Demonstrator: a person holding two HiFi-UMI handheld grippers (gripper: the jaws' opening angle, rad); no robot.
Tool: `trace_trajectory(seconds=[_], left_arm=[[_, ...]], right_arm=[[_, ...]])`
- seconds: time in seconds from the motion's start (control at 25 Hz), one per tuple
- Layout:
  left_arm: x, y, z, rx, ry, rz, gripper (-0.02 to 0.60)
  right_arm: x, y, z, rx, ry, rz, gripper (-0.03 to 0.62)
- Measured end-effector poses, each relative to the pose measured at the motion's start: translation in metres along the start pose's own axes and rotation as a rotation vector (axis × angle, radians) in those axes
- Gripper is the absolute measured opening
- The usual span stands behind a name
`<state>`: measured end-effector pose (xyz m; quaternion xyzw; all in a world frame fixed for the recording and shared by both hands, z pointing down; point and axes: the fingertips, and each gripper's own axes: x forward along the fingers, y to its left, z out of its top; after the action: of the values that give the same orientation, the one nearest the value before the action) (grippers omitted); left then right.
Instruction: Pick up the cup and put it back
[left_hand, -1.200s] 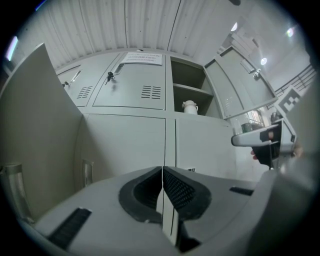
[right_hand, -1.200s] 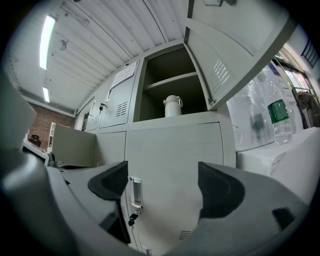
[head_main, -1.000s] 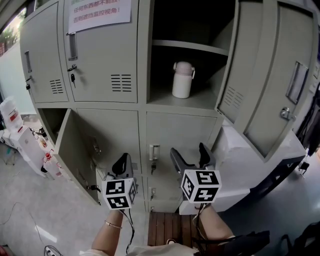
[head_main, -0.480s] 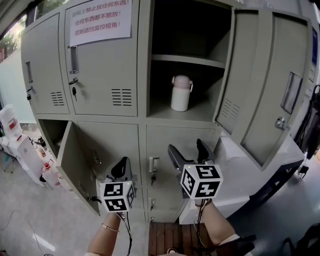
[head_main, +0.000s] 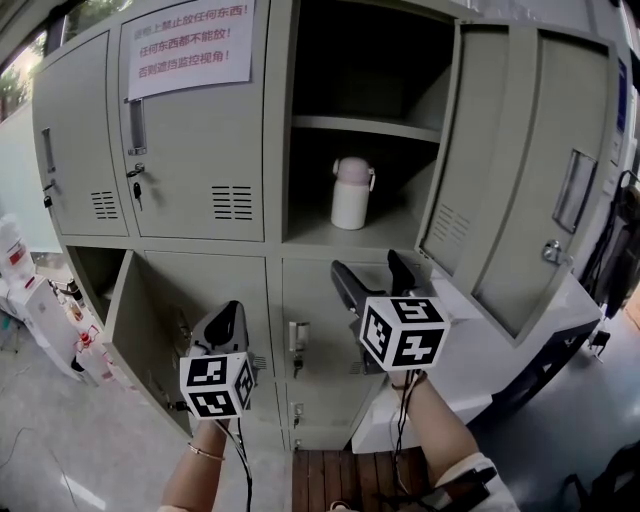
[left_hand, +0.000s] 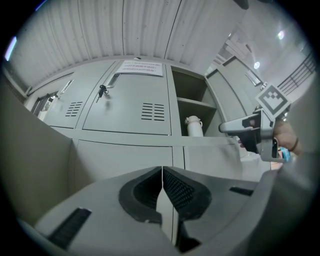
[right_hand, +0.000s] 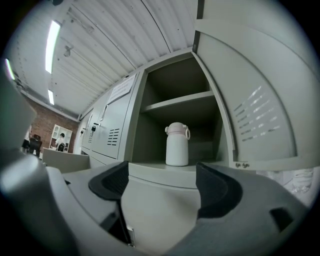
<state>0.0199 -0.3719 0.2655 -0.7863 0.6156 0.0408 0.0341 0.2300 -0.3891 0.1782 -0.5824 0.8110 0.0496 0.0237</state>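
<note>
Cup (head_main: 351, 193) stands in open locker (head_main: 312, 228) near red-lettered notice (head_main: 188, 35); right gripper (head_main: 372, 272) gapes empty, left gripper (head_main: 230, 318) closed empty.

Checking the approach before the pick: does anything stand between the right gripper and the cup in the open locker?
Nothing visible does. The right gripper, open and empty, points at the cup, which stands alone in the compartment; the locker door is swung clear to the right.

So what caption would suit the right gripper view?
Open right gripper aimed at a white lidded cup standing in an open locker.
</note>
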Motion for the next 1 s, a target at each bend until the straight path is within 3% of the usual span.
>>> trace_trajectory(seconds=[0.36, 1.0], left_arm=[[0.009, 0.006, 0.027, 0.003, -0.028, 0.013, 0.011], [0.025, 0.012, 0.047, 0.013, -0.058, 0.027, 0.011]], right_arm=[[0.022, -0.004, 0.02, -0.033, 0.038, 0.016, 0.414], [0.065, -0.017, 0.05, 0.011, 0.092, 0.062, 0.414]])
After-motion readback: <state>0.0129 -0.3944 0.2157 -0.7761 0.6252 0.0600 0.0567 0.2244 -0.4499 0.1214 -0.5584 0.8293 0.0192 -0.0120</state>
